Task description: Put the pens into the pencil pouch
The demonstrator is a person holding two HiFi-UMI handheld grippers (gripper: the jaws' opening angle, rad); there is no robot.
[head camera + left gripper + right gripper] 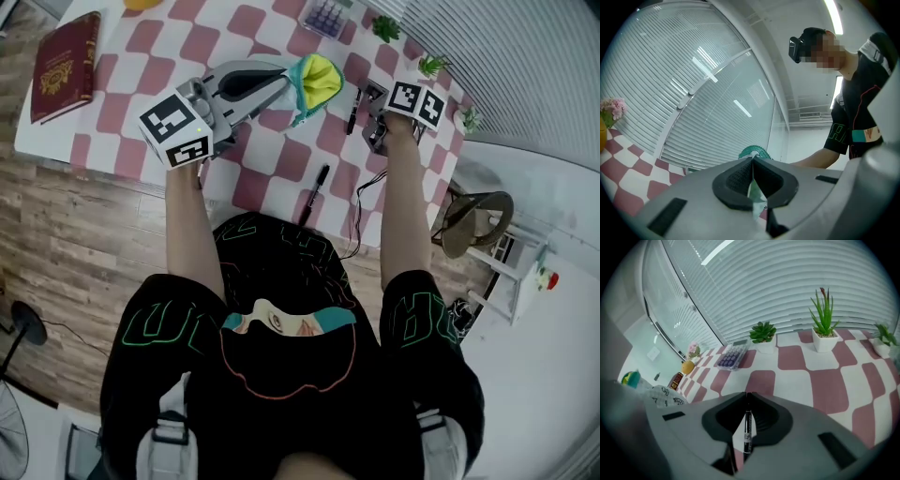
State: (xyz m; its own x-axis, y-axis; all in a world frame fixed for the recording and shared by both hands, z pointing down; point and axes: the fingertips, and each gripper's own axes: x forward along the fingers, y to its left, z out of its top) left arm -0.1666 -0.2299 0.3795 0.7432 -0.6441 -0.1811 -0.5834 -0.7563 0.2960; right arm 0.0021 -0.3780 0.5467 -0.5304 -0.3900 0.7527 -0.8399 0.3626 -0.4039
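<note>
My left gripper (279, 88) is shut on the edge of the teal pencil pouch (314, 80), which gapes open and shows its yellow lining. In the left gripper view, teal fabric (755, 191) is pinched between the closed jaws of the left gripper (753, 161). My right gripper (373, 98) hovers over the checked table just right of the pouch. In the right gripper view, the right gripper (746, 394) is shut on a thin black pen (748, 430). A black pen (353, 111) shows beside this gripper in the head view. Another black pen (315, 192) lies near the table's front edge.
A red book (64, 64) lies at the table's left end and a purple calculator (325, 17) at the back. Small potted plants (385, 28) line the right side by the blinds. A black cable (361, 211) hangs off the front edge, and a stool (478, 220) stands on the right.
</note>
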